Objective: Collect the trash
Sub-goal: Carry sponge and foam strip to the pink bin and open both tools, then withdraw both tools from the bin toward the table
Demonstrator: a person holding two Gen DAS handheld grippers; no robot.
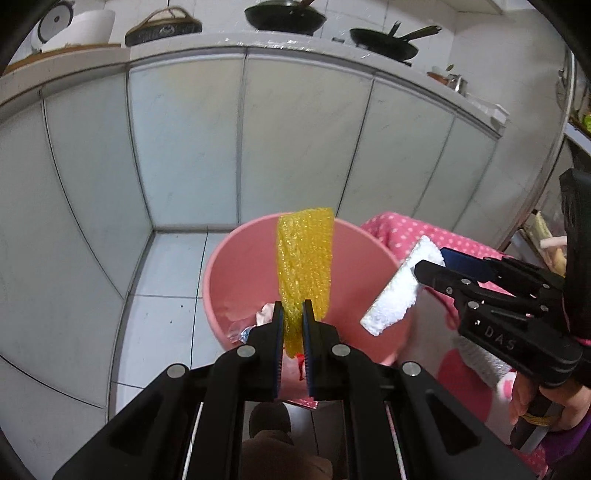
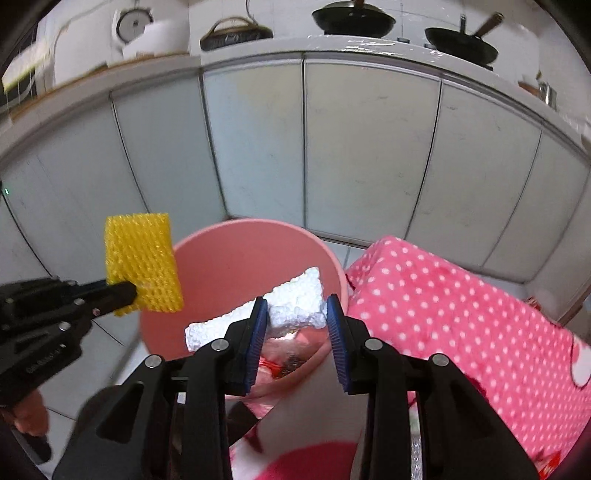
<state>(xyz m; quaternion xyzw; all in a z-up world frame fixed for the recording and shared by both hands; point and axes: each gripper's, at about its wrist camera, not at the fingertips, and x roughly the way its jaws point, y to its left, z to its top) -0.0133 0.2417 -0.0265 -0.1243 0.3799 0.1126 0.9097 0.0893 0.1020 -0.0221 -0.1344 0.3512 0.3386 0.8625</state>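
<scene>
Trash: a yellow bubble-wrap strip (image 1: 305, 266) and a white foam chunk (image 2: 291, 306), both held over a pink bucket (image 1: 236, 266).
Yellow strip: pinched at its near end between the pads of the left tongs (image 1: 292, 317); the rest stands up and away, its far end over the bucket's far rim. In the right wrist view it shows as a flat yellow sheet left of the bucket.
Foam chunk: gripped across its width by the right tongs (image 2: 294, 314), blue pads pressing on both sides; it juts out to the left, over the bucket's mouth.
Left tongs: nearly closed, clamped on the thin strip.
Right tongs: part open, closed on the foam.
Bucket: stands on the tiled floor (image 1: 166, 295), near the pale cabinet doors (image 1: 303, 140); crumpled wrappers and scraps lie in its bottom.
Right of bucket: a pink cloth with white dots (image 2: 443, 310), just beside the rim.
Far: a tabletop (image 1: 280, 42) above the cabinets carries two dark pans (image 1: 284, 16), a lidded pot (image 1: 162, 27) and a white cooker (image 1: 70, 26).
Hand: a hand (image 1: 532, 402) grips the right tool's handle.
</scene>
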